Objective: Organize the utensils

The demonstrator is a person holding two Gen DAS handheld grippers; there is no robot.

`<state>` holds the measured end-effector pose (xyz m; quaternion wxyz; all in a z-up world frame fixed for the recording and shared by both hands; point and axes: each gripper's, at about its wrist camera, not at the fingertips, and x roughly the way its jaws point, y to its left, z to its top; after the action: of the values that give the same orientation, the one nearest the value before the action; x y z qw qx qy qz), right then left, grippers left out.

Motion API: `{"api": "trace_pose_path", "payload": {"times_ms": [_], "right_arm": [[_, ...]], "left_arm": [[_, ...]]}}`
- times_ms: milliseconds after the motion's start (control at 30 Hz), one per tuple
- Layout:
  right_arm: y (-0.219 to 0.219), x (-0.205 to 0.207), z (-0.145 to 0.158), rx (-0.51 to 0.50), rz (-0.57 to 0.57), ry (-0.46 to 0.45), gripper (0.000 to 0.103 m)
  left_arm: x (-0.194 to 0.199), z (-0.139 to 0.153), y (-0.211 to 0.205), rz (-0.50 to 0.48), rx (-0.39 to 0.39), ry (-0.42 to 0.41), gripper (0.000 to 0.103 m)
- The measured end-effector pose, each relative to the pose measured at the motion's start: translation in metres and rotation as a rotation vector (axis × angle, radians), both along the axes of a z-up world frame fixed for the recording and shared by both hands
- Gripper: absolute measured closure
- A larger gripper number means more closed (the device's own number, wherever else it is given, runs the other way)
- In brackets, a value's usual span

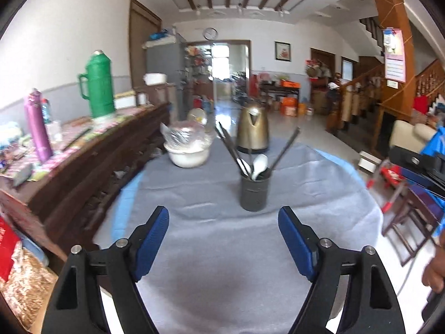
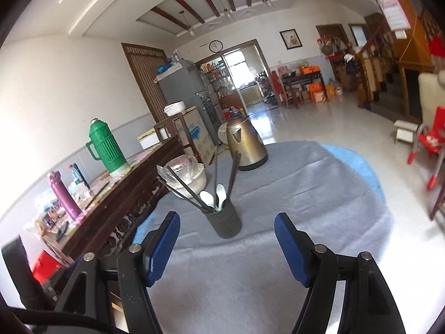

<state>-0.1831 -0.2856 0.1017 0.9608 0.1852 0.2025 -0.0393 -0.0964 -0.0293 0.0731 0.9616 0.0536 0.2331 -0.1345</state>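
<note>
We list: dark utensil holder (image 1: 255, 193) with chopsticks (image 1: 230, 150) and white spoons (image 1: 260, 165), at twelve o'clock; left gripper (image 1: 224, 222) and right gripper (image 2: 226, 229) spread wide, empty.

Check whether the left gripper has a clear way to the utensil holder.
Probably yes: the left gripper is open and empty, and only bare grey cloth lies between it and the utensil holder. The kettle and bowl stand behind.
</note>
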Motion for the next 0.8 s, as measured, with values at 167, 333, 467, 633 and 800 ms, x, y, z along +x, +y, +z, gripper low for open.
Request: {"api": "trace_pose_path", "payload": {"times_ms": [167, 333, 467, 633, 800], "right_arm": [[0.018, -0.025, 0.005, -0.101, -0.020, -0.004, 0.029], [0.026, -0.034, -0.004, -0.106, -0.058, 0.003, 0.029], [0.033, -0.038, -0.008, -0.125, -0.080, 0.000, 0.029], [0.042, -0.035, -0.008, -0.122, -0.097, 0.001, 0.029], [0.053, -0.033, -0.009, -0.145, -0.093, 0.007, 0.029]], "left_arm": [[0.001, 0.006, 0.003, 0.077, 0.053, -0.053, 0.010], [0.001, -0.001, 0.006, 0.132, 0.095, -0.073, 0.007], [0.003, -0.007, 0.013, 0.142, 0.084, -0.050, 0.006], [0.002, -0.010, 0.019, 0.151, 0.077, -0.044, 0.006], [0.002, -0.010, 0.025, 0.167, 0.066, -0.042, 0.006]]}}
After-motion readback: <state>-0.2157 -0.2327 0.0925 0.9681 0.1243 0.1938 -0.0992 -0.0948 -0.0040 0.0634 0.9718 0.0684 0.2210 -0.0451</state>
